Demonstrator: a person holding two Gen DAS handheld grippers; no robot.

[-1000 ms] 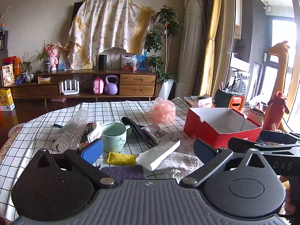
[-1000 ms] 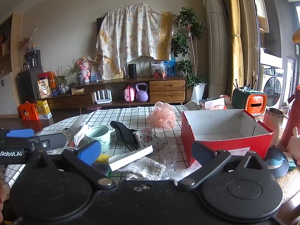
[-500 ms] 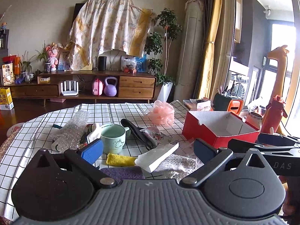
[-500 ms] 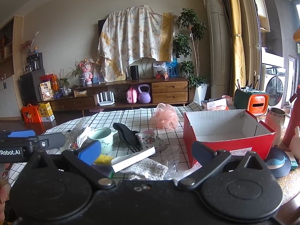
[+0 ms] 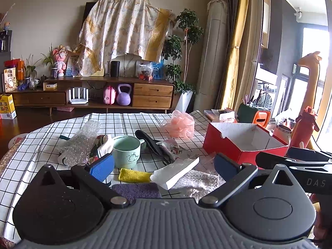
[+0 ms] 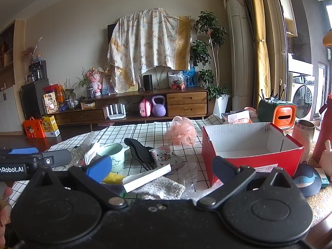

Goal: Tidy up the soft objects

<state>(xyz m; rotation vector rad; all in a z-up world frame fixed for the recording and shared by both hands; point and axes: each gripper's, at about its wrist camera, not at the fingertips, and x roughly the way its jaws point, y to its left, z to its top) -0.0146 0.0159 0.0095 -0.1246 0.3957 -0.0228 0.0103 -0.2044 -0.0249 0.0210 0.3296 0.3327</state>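
Soft items (yellow cloth (image 5: 134, 175), purple cloth (image 5: 136, 189), white knit (image 5: 197, 183), pink puff (image 5: 180, 124)) were left ahead of both spread, empty grippers (image 5: 164, 166) (image 6: 161, 169). Red box (image 6: 249, 151), ahead-right, was unfilled; nothing sorted.

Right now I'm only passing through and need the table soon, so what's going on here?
A person holds two handheld grippers above a checked tablecloth, about to sort soft things. The left gripper and right gripper both have their jaws open and hold nothing. A white foam block, yellow sponge, purple sponge and pink bath pouf lie loose. The red box looks empty.
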